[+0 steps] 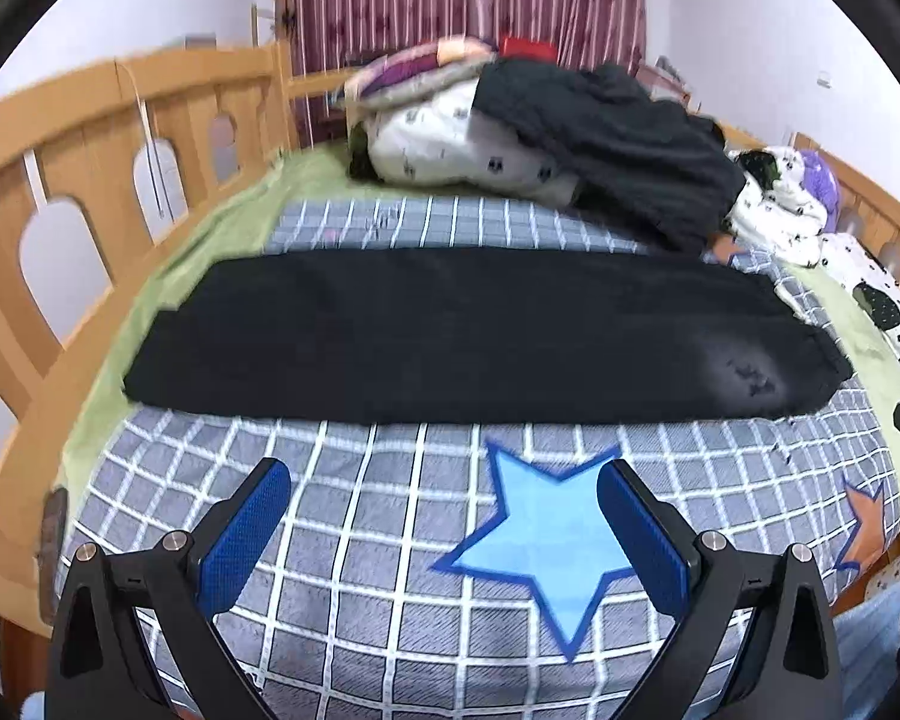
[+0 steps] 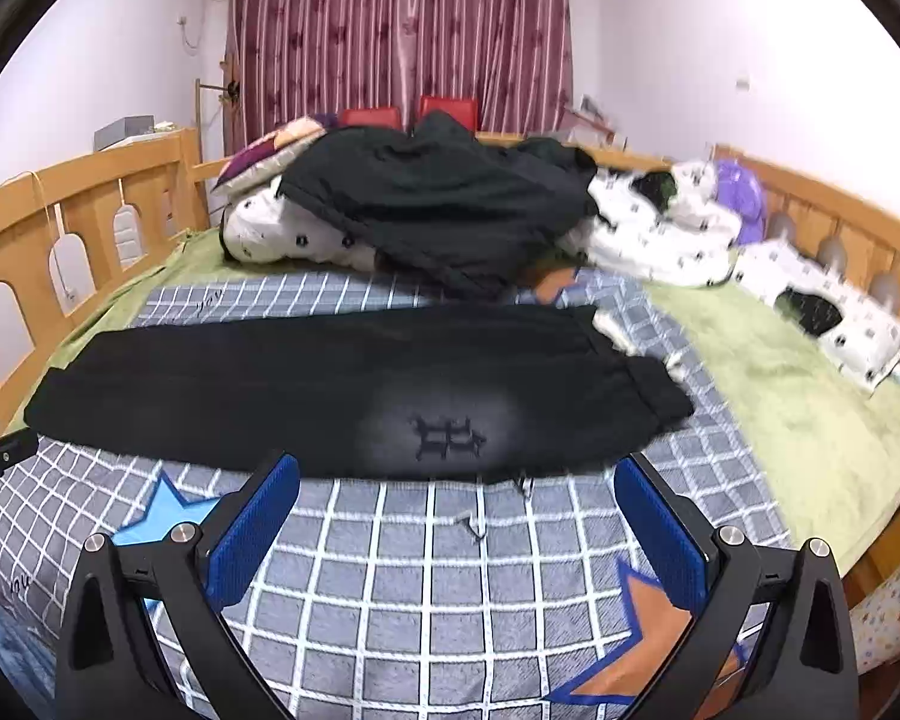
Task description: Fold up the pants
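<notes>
Black pants (image 1: 450,336) lie flat across the checked blue-grey blanket (image 1: 390,540), legs laid together, leg ends to the left and waist to the right. In the right wrist view the pants (image 2: 330,384) show a stitched logo on a faded patch near the waist. My left gripper (image 1: 444,480) is open and empty, hovering over the blanket just short of the pants' near edge. My right gripper (image 2: 456,474) is open and empty, at the near edge of the pants below the logo.
A heap of dark clothes (image 2: 438,204) and white spotted bedding (image 2: 660,234) lies behind the pants. Wooden bed rails (image 1: 90,138) run along the left and back right. A green sheet (image 2: 780,396) lies to the right. A red curtain (image 2: 402,18) hangs behind.
</notes>
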`<move>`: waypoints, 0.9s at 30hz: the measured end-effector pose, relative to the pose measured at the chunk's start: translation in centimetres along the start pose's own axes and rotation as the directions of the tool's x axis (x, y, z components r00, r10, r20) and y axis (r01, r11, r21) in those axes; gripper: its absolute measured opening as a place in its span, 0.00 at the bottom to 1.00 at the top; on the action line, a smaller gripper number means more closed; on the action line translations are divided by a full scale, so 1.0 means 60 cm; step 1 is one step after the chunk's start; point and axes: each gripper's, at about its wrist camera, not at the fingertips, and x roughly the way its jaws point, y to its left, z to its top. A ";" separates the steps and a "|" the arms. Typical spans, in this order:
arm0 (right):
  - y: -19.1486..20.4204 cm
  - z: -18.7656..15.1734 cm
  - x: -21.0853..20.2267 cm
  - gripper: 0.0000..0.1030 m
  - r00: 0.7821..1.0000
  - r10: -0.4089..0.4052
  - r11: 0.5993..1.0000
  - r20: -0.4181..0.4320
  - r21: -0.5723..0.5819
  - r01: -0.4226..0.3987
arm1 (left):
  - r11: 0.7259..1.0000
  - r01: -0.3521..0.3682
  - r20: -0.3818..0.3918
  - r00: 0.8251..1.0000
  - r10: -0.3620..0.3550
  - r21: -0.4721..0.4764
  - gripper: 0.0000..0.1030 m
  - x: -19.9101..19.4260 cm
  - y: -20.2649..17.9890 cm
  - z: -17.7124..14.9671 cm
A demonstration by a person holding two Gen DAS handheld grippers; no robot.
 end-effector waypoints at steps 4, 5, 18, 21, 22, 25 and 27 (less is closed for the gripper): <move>-0.032 -0.018 0.060 0.86 0.995 0.052 0.997 -0.084 0.053 -0.048 | 0.995 -0.003 -0.017 1.000 0.001 -0.096 1.00 0.053 0.054 -0.011; -0.040 -0.023 0.074 0.83 0.993 0.068 0.995 -0.094 0.074 -0.061 | 0.990 0.010 -0.016 1.000 -0.012 -0.140 0.99 0.071 0.077 -0.013; -0.151 -0.031 0.309 0.57 0.968 0.104 0.924 -0.229 0.383 -0.009 | 0.866 -0.028 -0.091 0.996 -0.021 -0.500 0.80 0.260 0.299 -0.009; -0.176 -0.031 0.348 0.60 0.963 0.121 0.890 -0.240 0.455 0.002 | 0.840 -0.010 -0.085 0.995 -0.043 -0.543 0.78 0.295 0.324 -0.005; -0.182 -0.032 0.368 0.60 0.957 0.138 0.877 -0.254 0.480 0.001 | 0.841 -0.013 -0.084 0.996 -0.038 -0.541 0.76 0.302 0.327 0.001; -0.184 -0.025 0.393 0.47 0.960 0.123 0.877 -0.253 0.481 0.015 | 0.849 -0.045 -0.104 0.995 -0.012 -0.527 0.53 0.317 0.328 0.022; -0.179 -0.011 0.391 0.25 0.965 0.115 0.894 -0.236 0.449 0.004 | 0.851 -0.100 -0.141 0.990 0.031 -0.516 0.30 0.322 0.329 0.033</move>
